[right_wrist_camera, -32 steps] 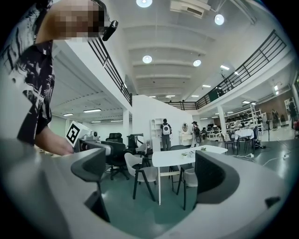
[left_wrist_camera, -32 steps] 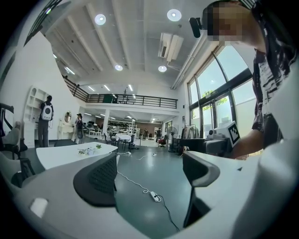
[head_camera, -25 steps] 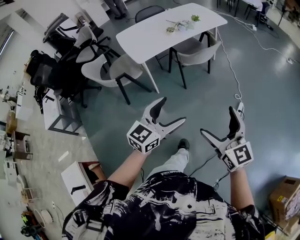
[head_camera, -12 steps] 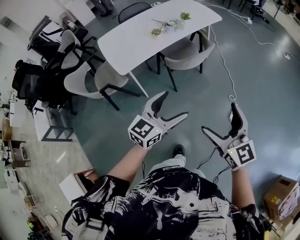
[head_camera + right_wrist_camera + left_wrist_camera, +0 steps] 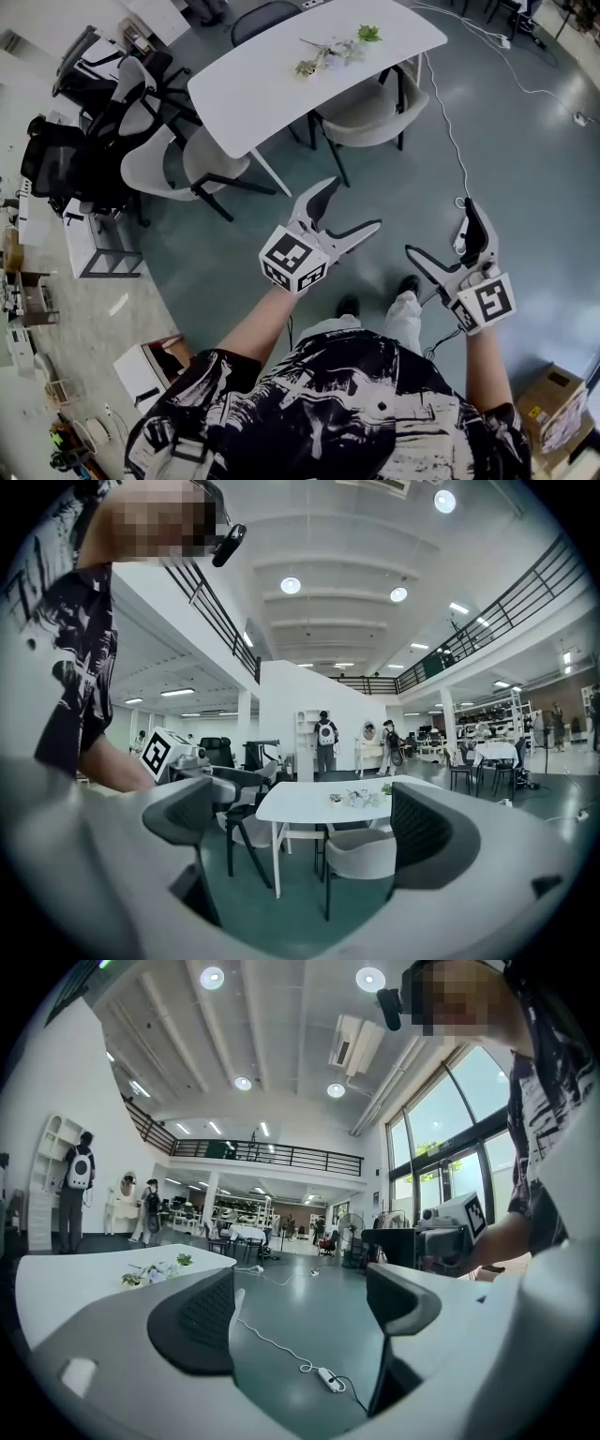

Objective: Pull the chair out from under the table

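Observation:
A white table (image 5: pixel 281 84) stands at the top of the head view with a sprig of flowers (image 5: pixel 330 52) on it. A grey chair (image 5: pixel 375 105) is tucked under its right side, another grey chair (image 5: pixel 178 167) sits at its left end, and a dark chair (image 5: pixel 264 13) is behind it. Both grippers hang over bare floor, well short of the table. My left gripper (image 5: pixel 349 208) is open and empty. My right gripper (image 5: pixel 442 231) is also open and empty. In the right gripper view the table (image 5: pixel 319 803) and the nearest chair (image 5: pixel 364 855) lie ahead between its jaws.
Black and white office chairs (image 5: pixel 94 141) crowd the left. A white cable (image 5: pixel 455 122) runs across the floor to a power strip (image 5: pixel 330 1379). A cardboard box (image 5: pixel 548 405) sits at bottom right and a low shelf unit (image 5: pixel 89 246) at left. People stand far behind the table.
The person has stepped forward: a second foot now shows, and the table sits slightly further left in view. Both grippers stay open, held at about the same height.

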Motion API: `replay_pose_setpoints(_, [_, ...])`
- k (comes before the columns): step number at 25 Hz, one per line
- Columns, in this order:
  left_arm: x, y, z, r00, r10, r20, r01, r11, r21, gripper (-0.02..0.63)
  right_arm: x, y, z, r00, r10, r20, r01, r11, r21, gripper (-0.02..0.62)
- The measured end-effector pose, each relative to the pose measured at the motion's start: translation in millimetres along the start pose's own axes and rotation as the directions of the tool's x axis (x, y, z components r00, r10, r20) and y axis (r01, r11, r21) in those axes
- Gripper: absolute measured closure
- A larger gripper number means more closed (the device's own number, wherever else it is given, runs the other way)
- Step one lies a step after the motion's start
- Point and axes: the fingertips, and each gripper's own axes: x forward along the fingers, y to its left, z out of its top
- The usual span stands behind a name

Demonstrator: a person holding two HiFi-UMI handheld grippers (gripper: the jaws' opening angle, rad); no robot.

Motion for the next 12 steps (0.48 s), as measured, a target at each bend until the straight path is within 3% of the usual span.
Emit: replay_pose_setpoints(12, [119,6,11,0.985,0.172,0.011,-0.172,0.985,-0.013,0.186,2,-139,-3,0.986,0.164,-0.004,-0.164,0.986,-0.013,0.052])
